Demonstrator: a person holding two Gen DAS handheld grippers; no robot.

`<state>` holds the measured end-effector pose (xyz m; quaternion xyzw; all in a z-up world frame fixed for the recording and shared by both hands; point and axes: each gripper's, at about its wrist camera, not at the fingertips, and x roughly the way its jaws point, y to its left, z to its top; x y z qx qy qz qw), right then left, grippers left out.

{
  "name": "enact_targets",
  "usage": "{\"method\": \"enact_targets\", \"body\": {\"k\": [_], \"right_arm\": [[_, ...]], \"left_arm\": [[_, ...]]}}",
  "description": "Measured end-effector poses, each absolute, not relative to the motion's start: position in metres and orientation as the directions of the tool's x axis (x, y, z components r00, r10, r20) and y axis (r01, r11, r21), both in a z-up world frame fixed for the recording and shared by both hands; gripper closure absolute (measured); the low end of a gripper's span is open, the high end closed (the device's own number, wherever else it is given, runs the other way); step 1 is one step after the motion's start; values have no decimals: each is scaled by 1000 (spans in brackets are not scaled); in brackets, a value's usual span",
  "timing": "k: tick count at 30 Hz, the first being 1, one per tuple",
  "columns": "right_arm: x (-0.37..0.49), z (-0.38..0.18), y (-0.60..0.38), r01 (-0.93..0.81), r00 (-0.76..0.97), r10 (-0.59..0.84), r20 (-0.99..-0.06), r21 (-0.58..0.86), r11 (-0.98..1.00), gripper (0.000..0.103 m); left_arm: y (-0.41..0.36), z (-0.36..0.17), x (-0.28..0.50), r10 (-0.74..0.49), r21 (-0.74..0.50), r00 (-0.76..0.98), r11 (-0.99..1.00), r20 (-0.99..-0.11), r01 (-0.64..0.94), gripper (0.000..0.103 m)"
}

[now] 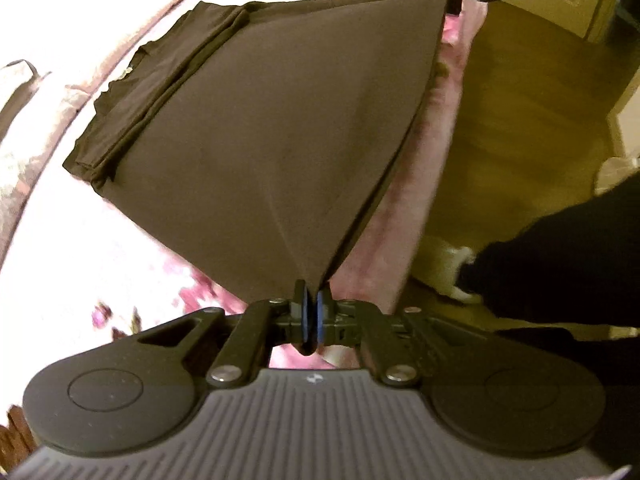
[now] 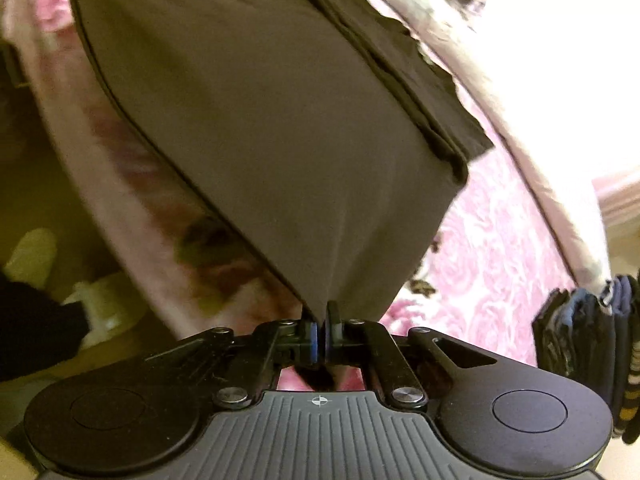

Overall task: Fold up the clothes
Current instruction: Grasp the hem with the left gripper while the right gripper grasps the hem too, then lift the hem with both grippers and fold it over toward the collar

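Currently both corners pinched: left hand-held gripper (image 1: pixel 311 312) clamped tight on one near corner of the dark garment (image 1: pixel 256 120), right hand-held gripper (image 2: pixel 322 332) clamped on the other near corner. Near hem lifted off the bed (image 1: pixel 100 248) and stretched taut between the two; far end, already doubled into a stacked band, lying flat on the pink floral bedspread. Key relation: garment runs forward and away from both grippers, long axis along the pointing direction, held hem lying crosswise. Right gripper also visible top right in the left wrist view, at the far end of the same hem. Neither hand clearly nearer to the folded band; roughly symmetric. Probable next step: carry hem forward over the band, keep both grippers level and in step so the fold lands square. Risk: uneven travel skews the edge. Bed edge and floor (image 1: pixel 520 100) just behind the grip side; some motion blur there. Pile of other clothes (image 2: pixel 580 344) at right, well apart.
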<state>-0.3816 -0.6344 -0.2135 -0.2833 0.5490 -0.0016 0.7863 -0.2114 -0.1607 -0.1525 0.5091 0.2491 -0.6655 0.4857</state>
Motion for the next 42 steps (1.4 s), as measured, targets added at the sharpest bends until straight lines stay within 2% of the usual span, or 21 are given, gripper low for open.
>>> {"method": "enact_targets", "body": {"k": [10, 14, 21, 27, 34, 42], "right_arm": [[-475, -178, -554, -378, 206, -191, -960, -258, 889, 101], [-476, -158, -548, -364, 215, -201, -956, -269, 892, 101], [-389, -104, -599, -340, 400, -307, -863, -451, 825, 101], [-276, -93, -667, -378, 465, -313, -828, -506, 775, 101], [-142, -162, -788, -478, 354, -232, -906, -389, 788, 101], [-43, -224, -850, -516, 271, -148, -951, -273, 812, 101]], "left_arm": [[-64, -141, -248, -209, -101, -204, -418, -956, 903, 102], [-67, -132, -231, -232, -88, -194, -403, -953, 911, 101], [-162, -80, -141, -460, 113, -28, -276, -887, 955, 101], [-284, -62, -74, -532, 235, 103, -187, -841, 954, 101], [-414, -122, -7, -422, 239, 156, -153, -893, 959, 101], [-471, -197, 47, -276, 219, 185, -98, -943, 971, 101]]}}
